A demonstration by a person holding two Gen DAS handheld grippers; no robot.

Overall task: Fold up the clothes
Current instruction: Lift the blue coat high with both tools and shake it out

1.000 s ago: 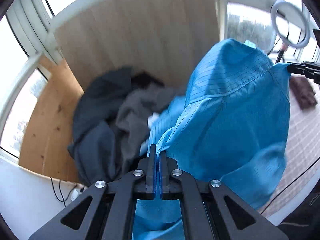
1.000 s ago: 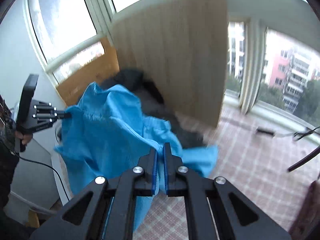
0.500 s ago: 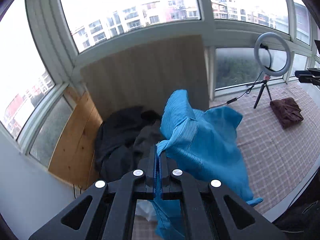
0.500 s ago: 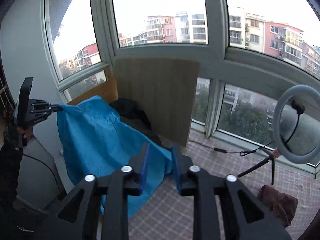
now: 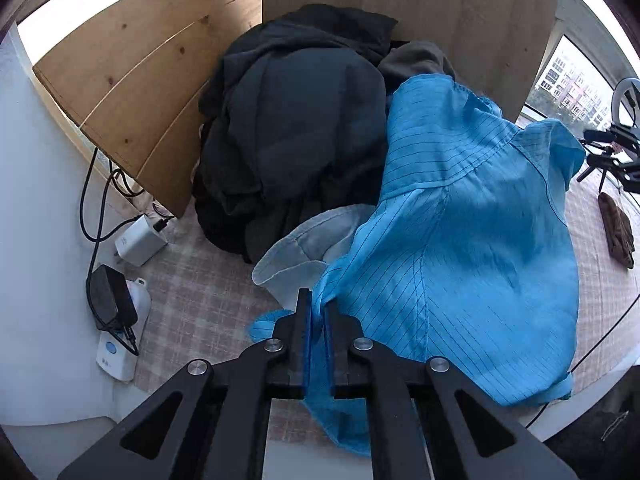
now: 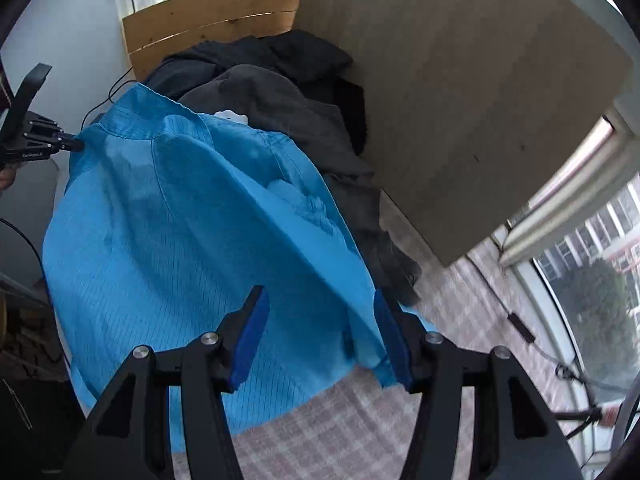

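A bright blue pin-striped garment (image 5: 460,240) lies spread over the checked surface, and its far part rests against a heap of dark clothes (image 5: 296,120). My left gripper (image 5: 316,312) is shut on a bunched edge of the blue garment. In the right wrist view the left gripper (image 6: 74,145) pinches the blue garment (image 6: 180,248) at its upper left corner. My right gripper (image 6: 318,300) is open wide above the cloth's lower edge and holds nothing. A pale grey piece (image 5: 296,252) sticks out from under the blue cloth.
Wooden boards (image 5: 140,80) and a tall panel (image 6: 460,100) stand behind the heap. A white charger (image 5: 138,240), a power strip (image 5: 116,344) and cables lie at the left. A brown cloth (image 5: 618,232) and a ring light (image 5: 624,96) are at the right.
The right gripper let go of the blue garment and now stands open wider. Both grippers have tilted down, and the garment has dropped onto the surface, the left still holding it.
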